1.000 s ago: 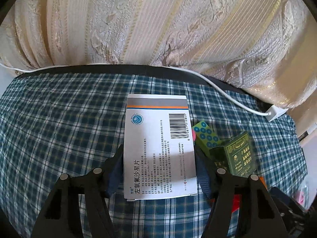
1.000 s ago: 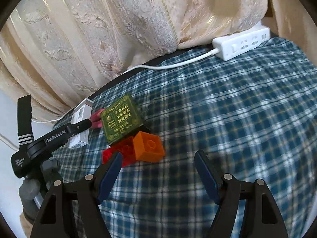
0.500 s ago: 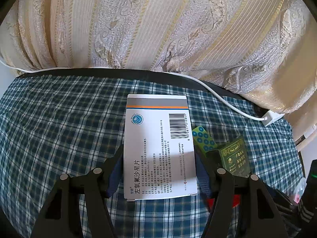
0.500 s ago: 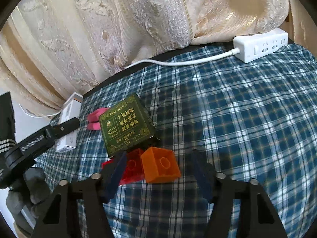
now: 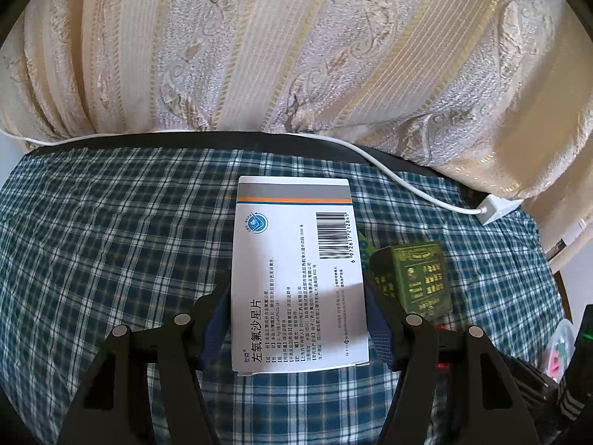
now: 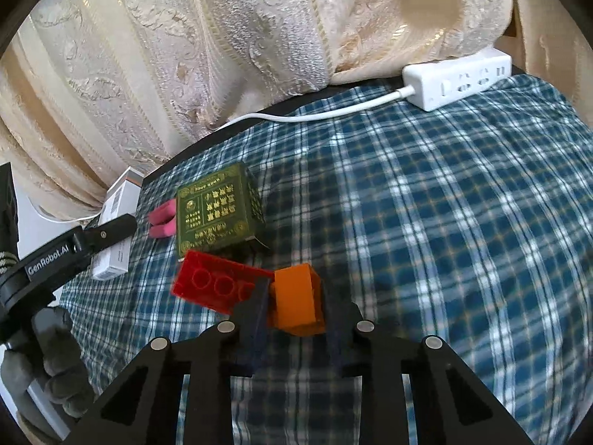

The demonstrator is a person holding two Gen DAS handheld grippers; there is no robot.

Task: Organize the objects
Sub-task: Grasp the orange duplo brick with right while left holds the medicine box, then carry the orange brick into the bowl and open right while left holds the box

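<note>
A table draped in a blue, white and dark green plaid cloth (image 6: 463, 222) stands against a cream and gold patterned curtain (image 5: 296, 55). In the left wrist view, the left gripper (image 5: 300, 319) is clamped on a white medicine box (image 5: 296, 278), its dark blue pads pressing the box's two long sides; the box shows a barcode, a grey and orange band along the far end, and lines of printed text. Just to the right of that box lies a dark green box (image 5: 422, 278) with gold lettering, resting on the cloth. In the right wrist view, the right gripper (image 6: 296, 315) has just been closing, and its jaws now grasp an orange toy brick (image 6: 298, 300) between the pads. A red toy brick (image 6: 215, 278) with round studs is stuck to the orange brick's left side and is tilted up off the cloth. Just behind the two bricks sits the same dark green box (image 6: 215, 215), and to its left lie two pink erasers (image 6: 163, 218) side by side. Farther left, the other gripper's black arm holds the white medicine box (image 6: 115, 222), and a grey gloved hand (image 6: 55, 382) grips its handle at the lower left edge. A white power strip (image 6: 459, 78) rests at the far edge of the table, and its white cable (image 6: 315, 115) runs leftward along the foot of the curtain.
</note>
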